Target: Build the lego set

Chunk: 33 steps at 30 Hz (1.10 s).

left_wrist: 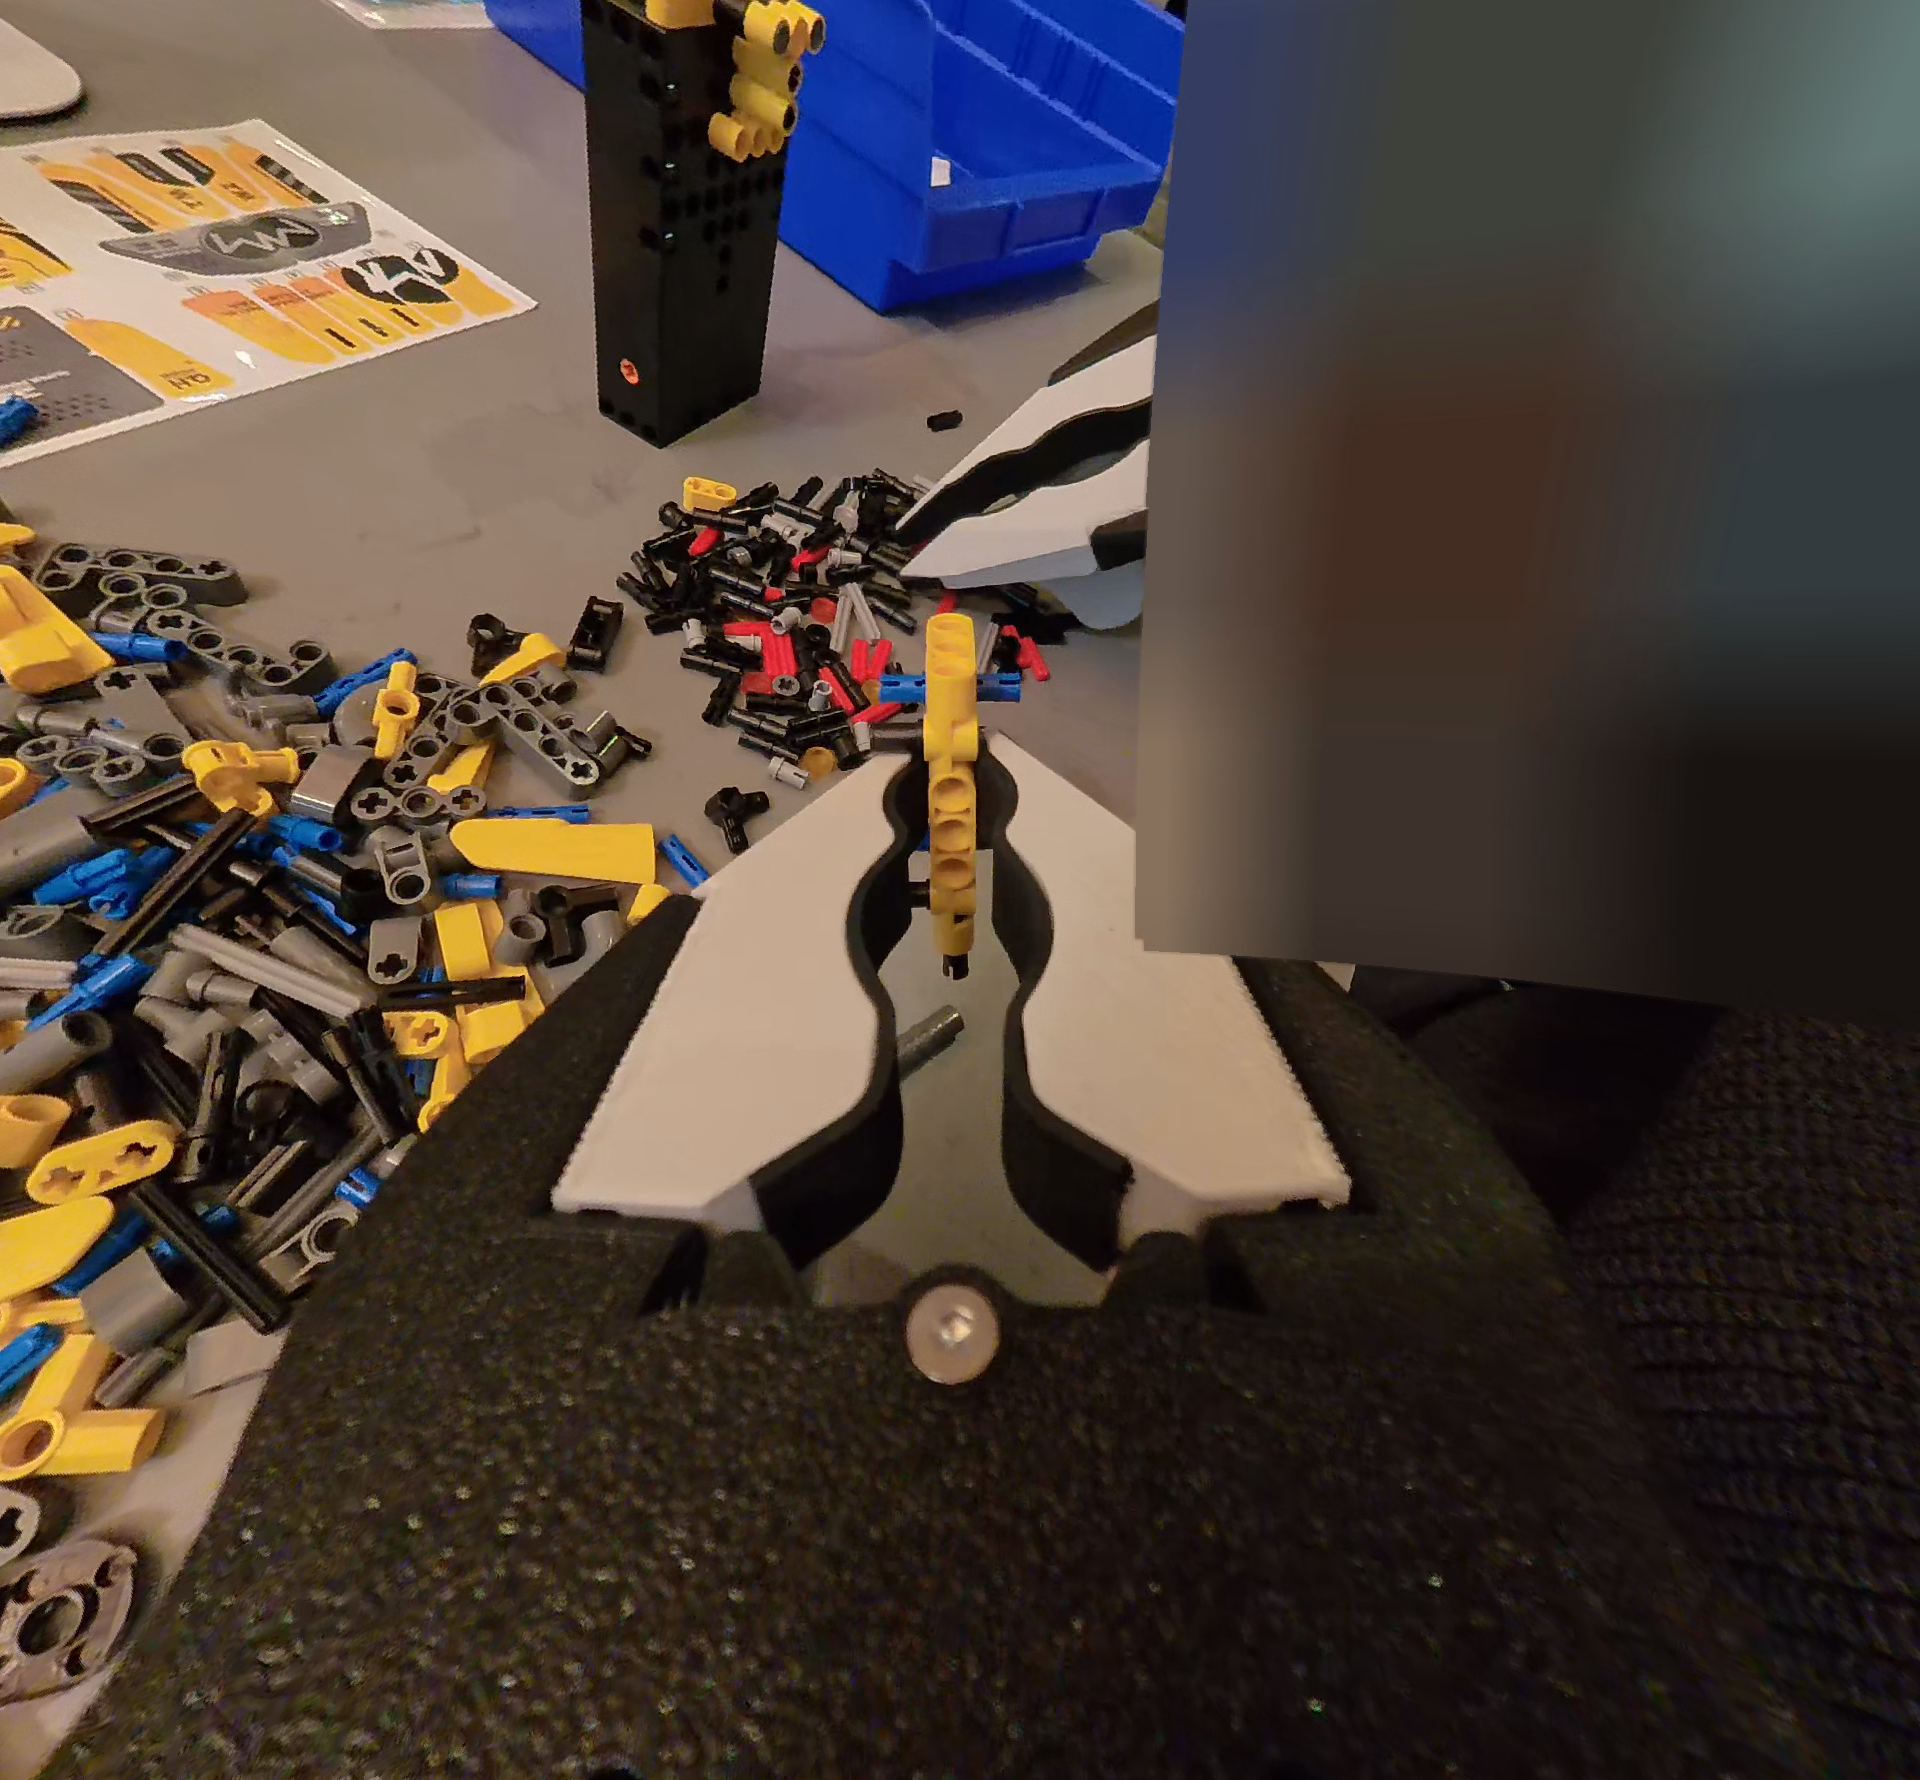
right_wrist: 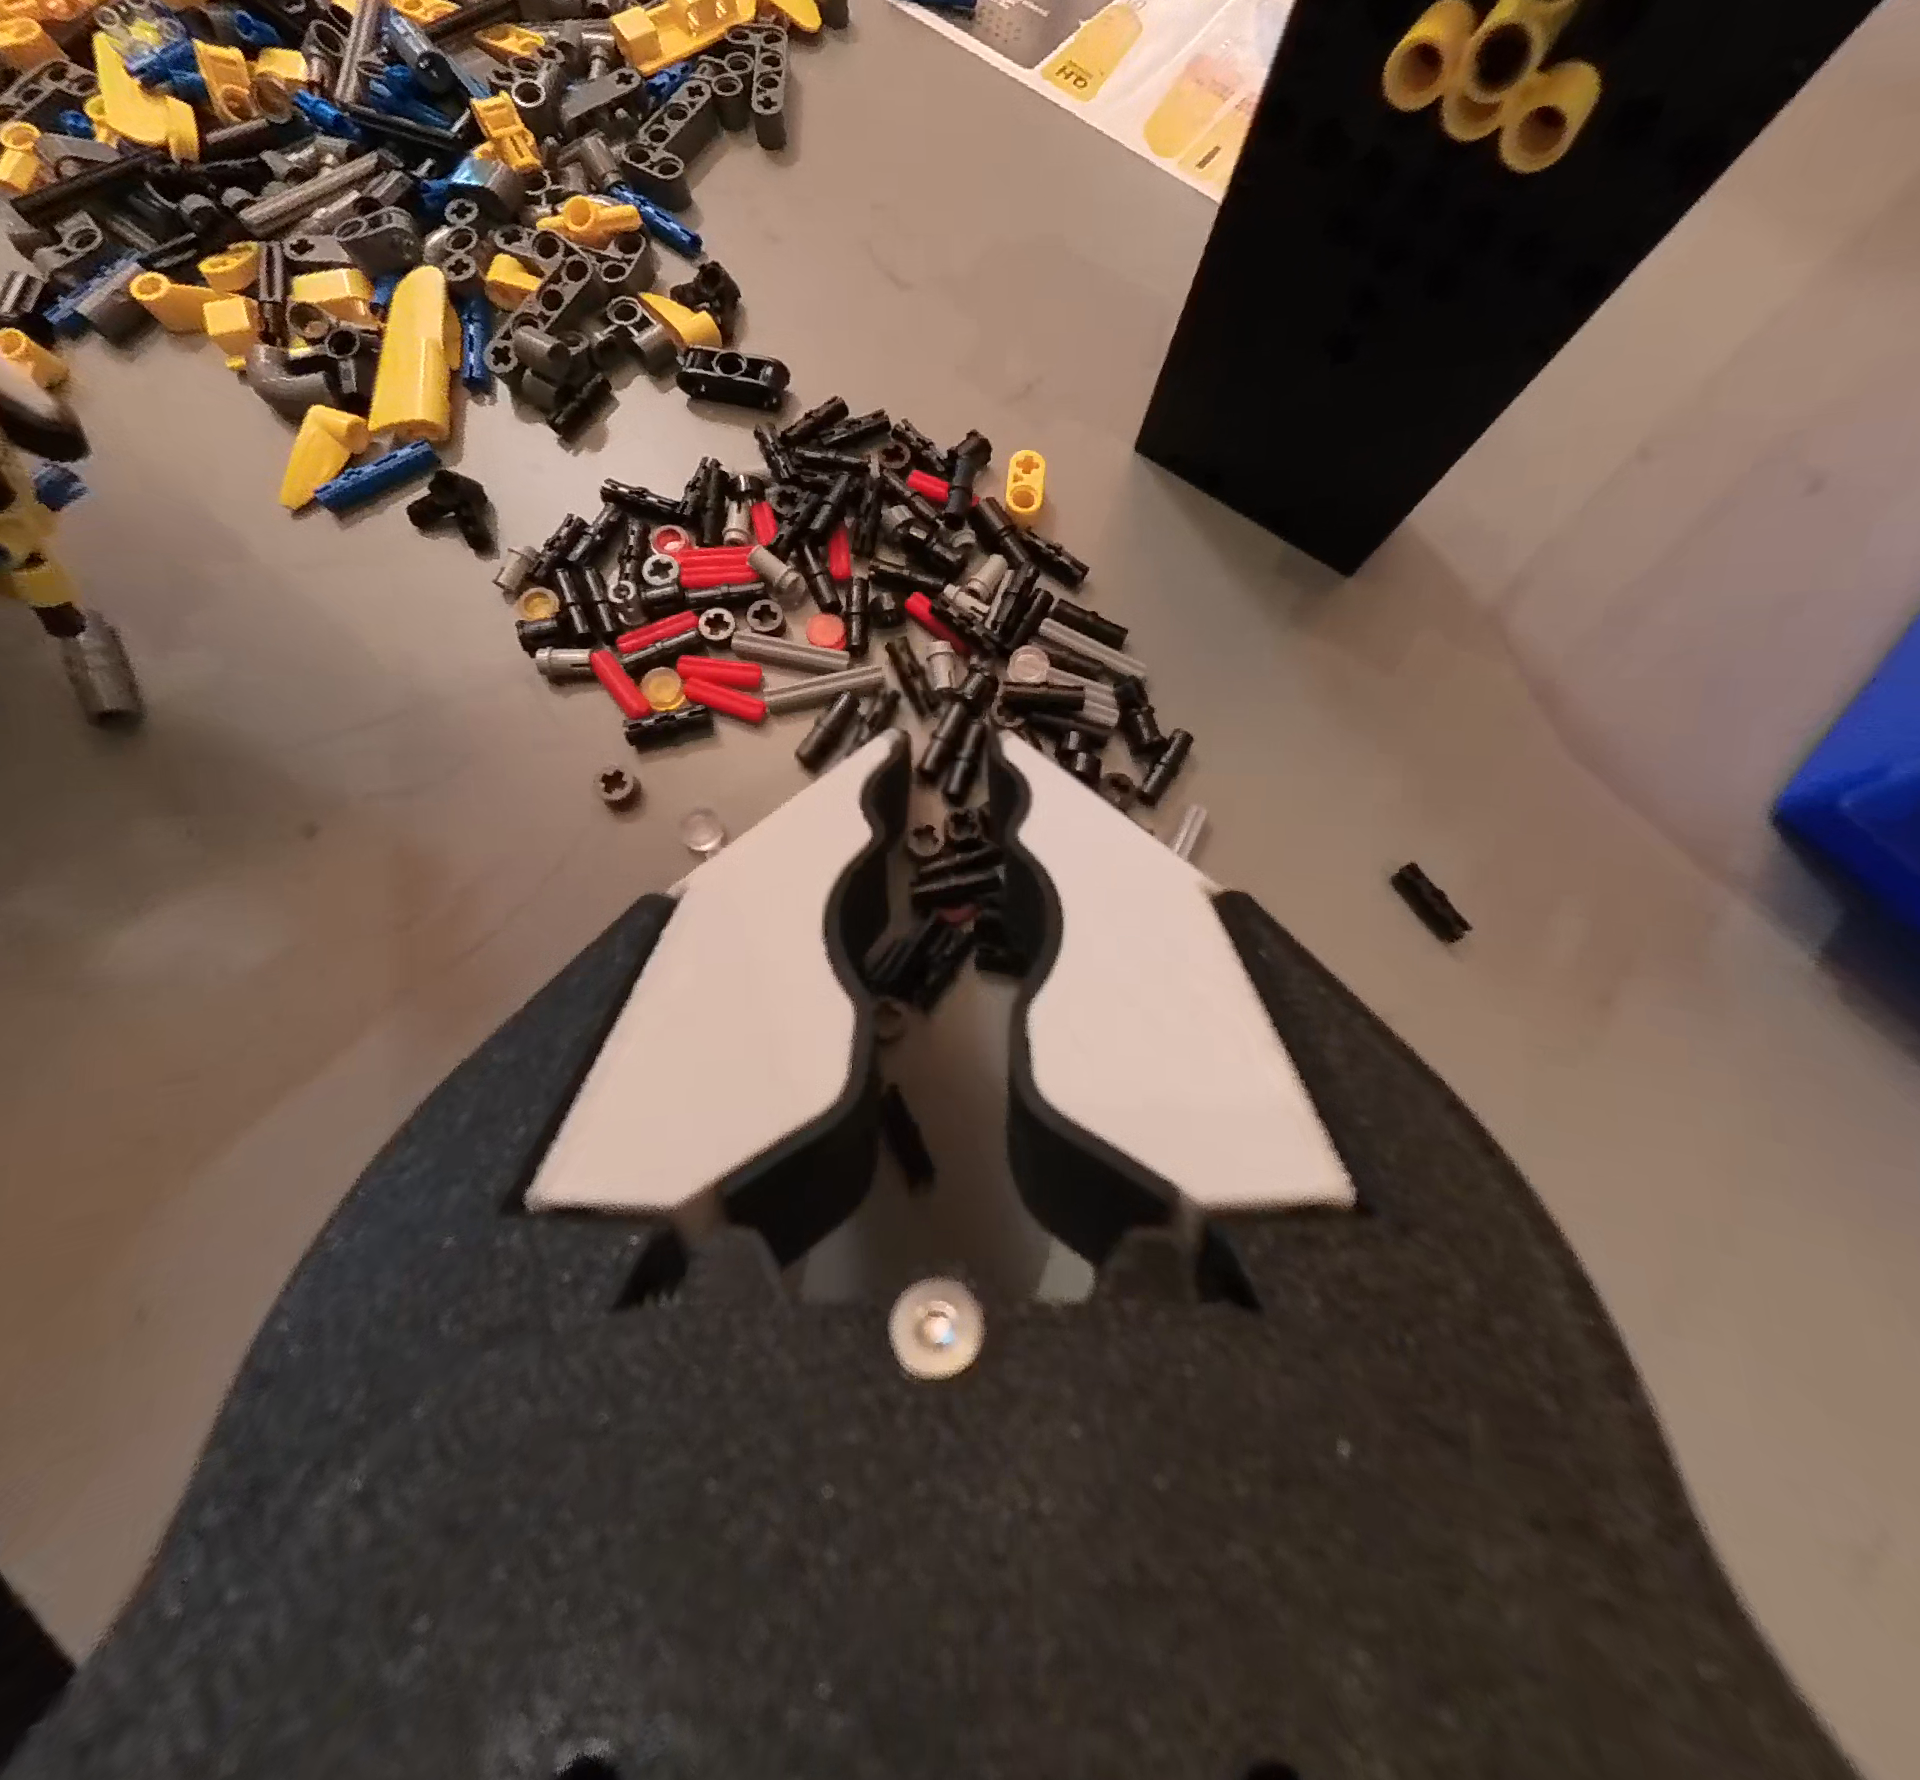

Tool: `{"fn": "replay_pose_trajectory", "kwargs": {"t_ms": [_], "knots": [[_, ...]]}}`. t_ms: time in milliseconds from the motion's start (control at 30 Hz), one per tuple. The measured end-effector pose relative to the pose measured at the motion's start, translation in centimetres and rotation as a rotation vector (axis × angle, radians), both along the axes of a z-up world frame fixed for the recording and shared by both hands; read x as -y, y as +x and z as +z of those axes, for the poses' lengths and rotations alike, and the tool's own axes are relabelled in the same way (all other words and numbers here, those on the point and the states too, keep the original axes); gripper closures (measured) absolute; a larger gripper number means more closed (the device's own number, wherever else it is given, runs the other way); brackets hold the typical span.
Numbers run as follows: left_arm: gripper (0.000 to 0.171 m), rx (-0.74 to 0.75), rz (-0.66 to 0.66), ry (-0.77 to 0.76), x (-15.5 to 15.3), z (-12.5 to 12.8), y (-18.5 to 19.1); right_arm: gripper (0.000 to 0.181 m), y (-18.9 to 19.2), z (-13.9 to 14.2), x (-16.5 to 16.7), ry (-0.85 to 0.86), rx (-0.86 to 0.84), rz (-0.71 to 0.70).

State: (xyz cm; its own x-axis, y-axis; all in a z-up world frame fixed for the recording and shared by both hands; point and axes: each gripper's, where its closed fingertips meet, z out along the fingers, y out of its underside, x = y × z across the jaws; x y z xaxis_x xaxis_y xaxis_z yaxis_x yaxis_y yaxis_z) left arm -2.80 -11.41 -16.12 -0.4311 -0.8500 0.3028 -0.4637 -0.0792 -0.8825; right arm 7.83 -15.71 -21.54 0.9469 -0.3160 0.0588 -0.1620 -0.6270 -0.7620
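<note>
My left gripper (left_wrist: 948, 756) is shut on a yellow holed beam (left_wrist: 951, 800) and holds it upright above the grey table. Blue pins (left_wrist: 992, 687) stick out of both sides of the beam, and a black pin pokes from its lower end. My right gripper (right_wrist: 951, 741) hangs just above a pile of small black, red and grey pins (right_wrist: 831, 587). Its fingers stand a narrow gap apart with black pins under and between the tips, none clearly clamped. It also shows in the left wrist view (left_wrist: 920, 535), tips at the pin pile (left_wrist: 790, 608).
A black perforated tower (left_wrist: 681, 203) topped with yellow connectors stands behind the pins; it also shows in the right wrist view (right_wrist: 1455, 224). A blue bin (left_wrist: 987, 120) lies beyond it. A big heap of yellow, grey, blue parts (left_wrist: 260, 899) and a sticker sheet (left_wrist: 260, 255) lie left. Across from one pair of fingers to the other is roughly 12 cm.
</note>
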Motion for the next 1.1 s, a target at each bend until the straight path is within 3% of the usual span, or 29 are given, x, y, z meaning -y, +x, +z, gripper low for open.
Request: {"fn": "replay_pose_trajectory", "kwargs": {"t_ms": [1100], "knots": [[0.165, -0.015, -0.011, -0.029, 0.02, -0.09, 0.06, 0.173, -0.07, -0.15, -0.53, -0.029, 0.062, 0.047]]}}
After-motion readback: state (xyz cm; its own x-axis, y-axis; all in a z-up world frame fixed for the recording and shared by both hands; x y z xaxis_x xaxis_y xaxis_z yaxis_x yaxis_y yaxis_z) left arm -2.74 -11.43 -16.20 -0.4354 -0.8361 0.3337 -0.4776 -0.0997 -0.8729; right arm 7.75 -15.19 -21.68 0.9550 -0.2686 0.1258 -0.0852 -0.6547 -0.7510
